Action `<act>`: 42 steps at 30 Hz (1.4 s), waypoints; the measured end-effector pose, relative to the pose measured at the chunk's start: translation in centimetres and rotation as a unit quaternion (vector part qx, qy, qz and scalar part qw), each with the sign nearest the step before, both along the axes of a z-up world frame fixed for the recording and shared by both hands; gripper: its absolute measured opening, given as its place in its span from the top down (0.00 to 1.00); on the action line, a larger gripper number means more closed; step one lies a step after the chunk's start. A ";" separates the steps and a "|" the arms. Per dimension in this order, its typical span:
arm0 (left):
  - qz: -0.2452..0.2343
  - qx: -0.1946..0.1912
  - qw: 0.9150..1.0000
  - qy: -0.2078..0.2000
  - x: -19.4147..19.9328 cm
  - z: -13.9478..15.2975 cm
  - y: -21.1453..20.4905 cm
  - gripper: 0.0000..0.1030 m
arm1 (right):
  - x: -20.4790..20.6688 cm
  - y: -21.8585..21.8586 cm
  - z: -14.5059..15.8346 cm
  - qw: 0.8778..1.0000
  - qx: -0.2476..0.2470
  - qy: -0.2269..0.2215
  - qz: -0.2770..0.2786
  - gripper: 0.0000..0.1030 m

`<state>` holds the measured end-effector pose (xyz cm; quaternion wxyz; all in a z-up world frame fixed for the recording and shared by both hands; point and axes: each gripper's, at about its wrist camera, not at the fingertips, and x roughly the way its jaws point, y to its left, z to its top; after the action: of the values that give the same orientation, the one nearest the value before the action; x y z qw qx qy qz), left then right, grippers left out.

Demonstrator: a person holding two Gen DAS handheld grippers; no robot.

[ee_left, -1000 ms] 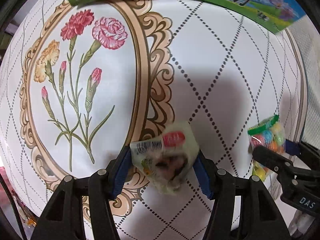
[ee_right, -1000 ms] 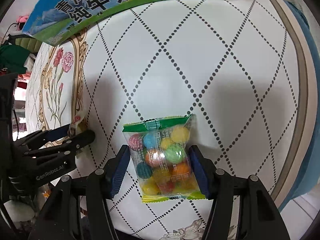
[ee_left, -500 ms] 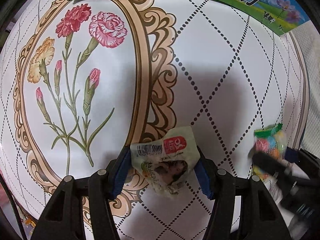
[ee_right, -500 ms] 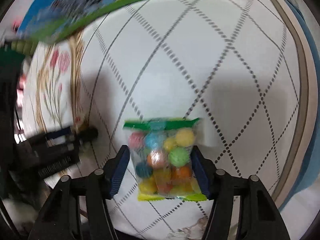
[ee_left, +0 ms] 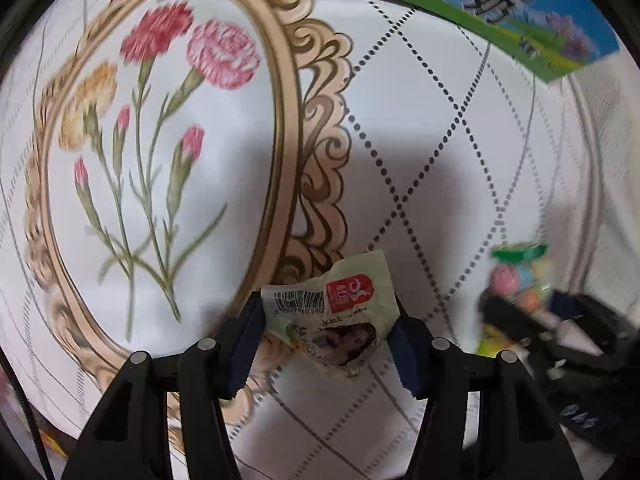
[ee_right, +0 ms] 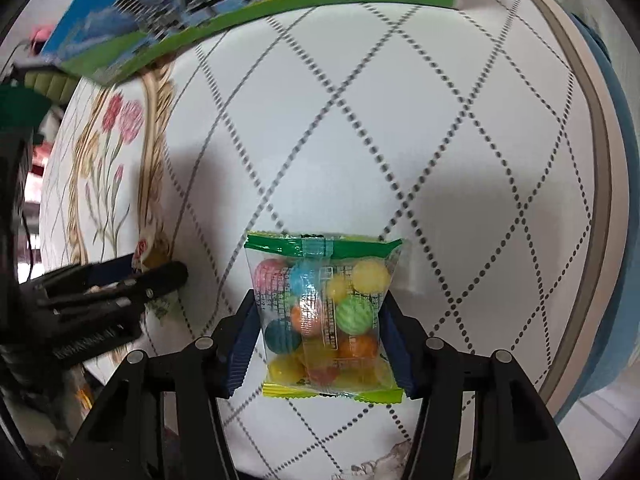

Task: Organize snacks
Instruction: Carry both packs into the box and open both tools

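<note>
My left gripper (ee_left: 326,340) is shut on a crumpled pale green snack packet (ee_left: 332,316) with a barcode and a red label, held above the tablecloth. My right gripper (ee_right: 322,344) is shut on a clear bag of coloured candy balls (ee_right: 326,316) with green top and yellow bottom seams. The candy bag shows blurred at the right in the left wrist view (ee_left: 516,280). The left gripper shows at the left in the right wrist view (ee_right: 100,292). A blue and green milk carton box (ee_right: 240,4) stands at the far side of the table, also at the top of the left wrist view (ee_left: 500,12).
The table wears a white cloth (ee_right: 400,140) with dotted diamonds and a framed carnation print (ee_left: 160,140). The table's rim curves along the right (ee_right: 600,160), with a blue object beyond it (ee_right: 616,240).
Both grippers have moved forward toward the milk box with their snacks held. The box looks larger and closer in both views. The views are motion-blurred.
</note>
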<state>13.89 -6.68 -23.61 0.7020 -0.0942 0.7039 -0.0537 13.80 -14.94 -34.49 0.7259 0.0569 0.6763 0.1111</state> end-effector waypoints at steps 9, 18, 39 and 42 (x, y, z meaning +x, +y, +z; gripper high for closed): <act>0.059 -0.079 0.994 0.050 0.4 -1.7 2.7 0.43 | -0.7 0.0 0.1 1.000 0.008 0.011 -0.007 0.37; 0.023 0.002 0.999 0.031 1.0 -2.1 0.1 0.46 | -0.6 0.9 -1.2 1.000 -0.007 0.002 -0.007 0.34; -0.009 -0.059 0.992 -0.113 6.5 14.0 -1.5 0.47 | 1.6 -1.3 10.0 0.990 0.101 -0.098 -0.016 0.49; -0.017 -0.076 0.988 -0.132 9.8 17.3 -1.0 0.47 | 4.2 -1.5 13.6 0.985 0.112 -0.132 -0.014 0.49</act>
<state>23.70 -7.71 -6.33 0.7788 -0.1275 0.6001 -0.1308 17.99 -16.48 -20.90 0.7994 0.1317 0.5570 0.1824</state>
